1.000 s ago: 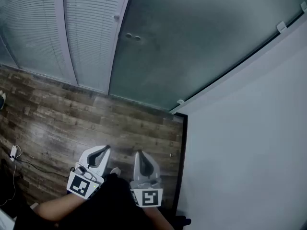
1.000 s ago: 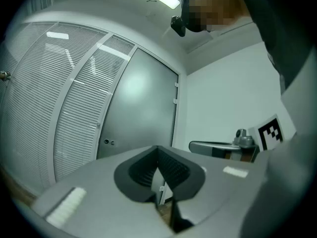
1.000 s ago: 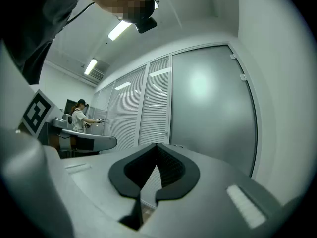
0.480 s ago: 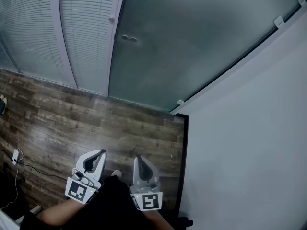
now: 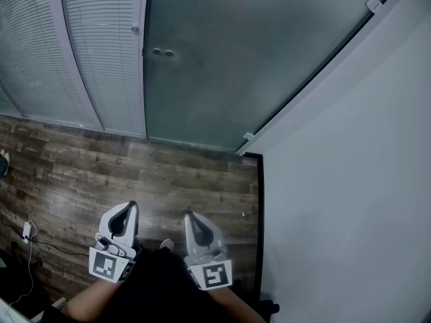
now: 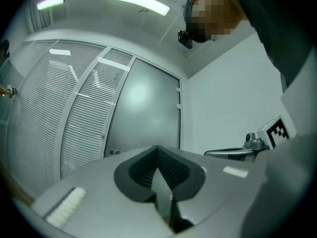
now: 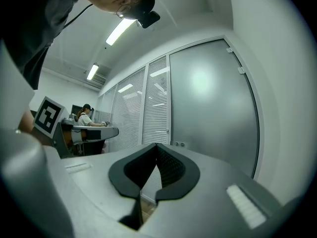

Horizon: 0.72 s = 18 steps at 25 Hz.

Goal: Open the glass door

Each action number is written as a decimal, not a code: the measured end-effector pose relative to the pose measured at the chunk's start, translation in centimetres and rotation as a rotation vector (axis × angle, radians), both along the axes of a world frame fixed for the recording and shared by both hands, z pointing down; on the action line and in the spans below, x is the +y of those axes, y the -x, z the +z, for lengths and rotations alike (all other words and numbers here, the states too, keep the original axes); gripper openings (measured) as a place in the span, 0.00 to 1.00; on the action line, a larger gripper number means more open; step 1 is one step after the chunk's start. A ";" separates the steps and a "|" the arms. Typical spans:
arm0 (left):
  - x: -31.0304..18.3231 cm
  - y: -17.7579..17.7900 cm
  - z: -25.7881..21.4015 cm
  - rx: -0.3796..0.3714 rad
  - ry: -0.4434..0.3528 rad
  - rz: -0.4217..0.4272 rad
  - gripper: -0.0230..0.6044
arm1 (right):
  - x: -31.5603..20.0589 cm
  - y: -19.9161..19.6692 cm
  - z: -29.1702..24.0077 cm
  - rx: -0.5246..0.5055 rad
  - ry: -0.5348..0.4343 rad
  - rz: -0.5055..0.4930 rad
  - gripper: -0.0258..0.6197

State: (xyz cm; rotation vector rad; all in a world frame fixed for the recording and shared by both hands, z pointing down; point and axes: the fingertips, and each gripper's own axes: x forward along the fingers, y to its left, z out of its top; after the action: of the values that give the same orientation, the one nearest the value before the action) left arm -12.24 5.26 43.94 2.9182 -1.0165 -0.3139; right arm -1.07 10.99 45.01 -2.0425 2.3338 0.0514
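Note:
The frosted glass door point(image 5: 236, 59) stands closed ahead, between slatted panels and a white wall. Two small round fittings point(image 5: 161, 52) sit near its left edge; they also show in the left gripper view point(image 6: 115, 152) and the right gripper view point(image 7: 179, 144). Metal clamps point(image 5: 248, 137) hold its right edge. My left gripper point(image 5: 132, 205) and right gripper point(image 5: 188, 214) hang side by side over the wooden floor, well short of the door. Both point at it. The left gripper point(image 6: 158, 148) is shut with nothing in it, and so is the right gripper point(image 7: 157, 145).
Glass panels with white blinds point(image 5: 87, 46) run to the left of the door. A white wall point(image 5: 350, 180) fills the right side. A cable with a plug point(image 5: 27, 231) lies on the wood floor point(image 5: 101, 173) at the left. A person point(image 7: 85, 114) sits at a desk far behind.
The head view has swung so the door stands more upright and further left in the picture. Both grippers stay shut and side by side; the left one now points straighter at the door.

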 end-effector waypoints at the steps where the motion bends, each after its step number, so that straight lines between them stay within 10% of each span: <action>1: 0.1 -0.1 0.4 -0.013 0.006 -0.008 0.04 | 0.3 -0.2 0.2 0.000 -0.002 0.000 0.04; 18: -2.7 -3.2 2.0 -0.069 -0.015 0.049 0.04 | -2.2 -3.6 1.2 -0.057 0.005 0.086 0.04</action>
State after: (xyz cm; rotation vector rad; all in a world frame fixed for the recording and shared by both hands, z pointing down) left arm -9.01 2.60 45.98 2.9814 -0.9537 -0.2220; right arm 2.53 8.78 46.24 -2.1161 2.2152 -0.0091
